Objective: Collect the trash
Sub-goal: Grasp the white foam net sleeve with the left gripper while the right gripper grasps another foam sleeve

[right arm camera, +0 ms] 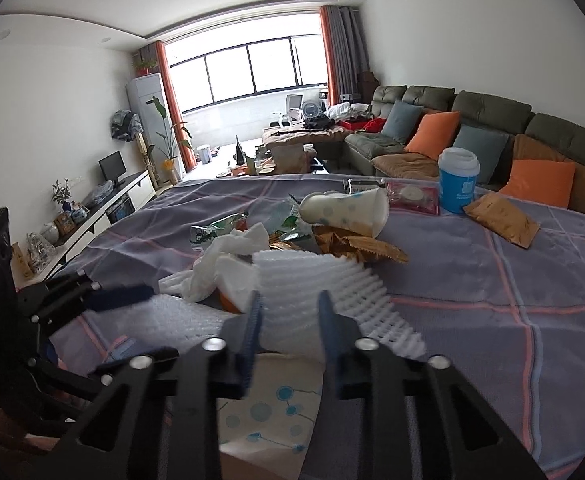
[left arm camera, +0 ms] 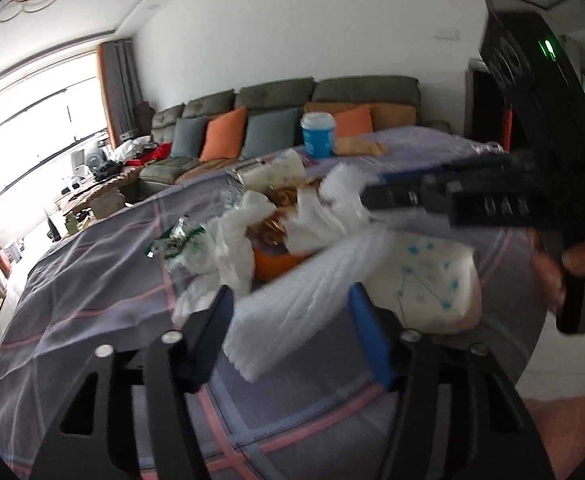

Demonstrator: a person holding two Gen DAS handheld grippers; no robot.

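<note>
Nearest in the right wrist view, the right gripper is clamped on a white ribbed foam sheet, above a white tissue pack with blue dots. The left gripper has its fingers apart, with a bubble-wrap sheet lying between them; whether the pads touch it is unclear. Both sheets lie on the bench under a checked cloth. Beyond is the trash heap: crumpled white tissues, gold wrappers, green wrappers, and one dotted paper cup tipped on its side, its inside hidden. Farther stand one upright blue cup with a white lid and one brown packet.
</note>
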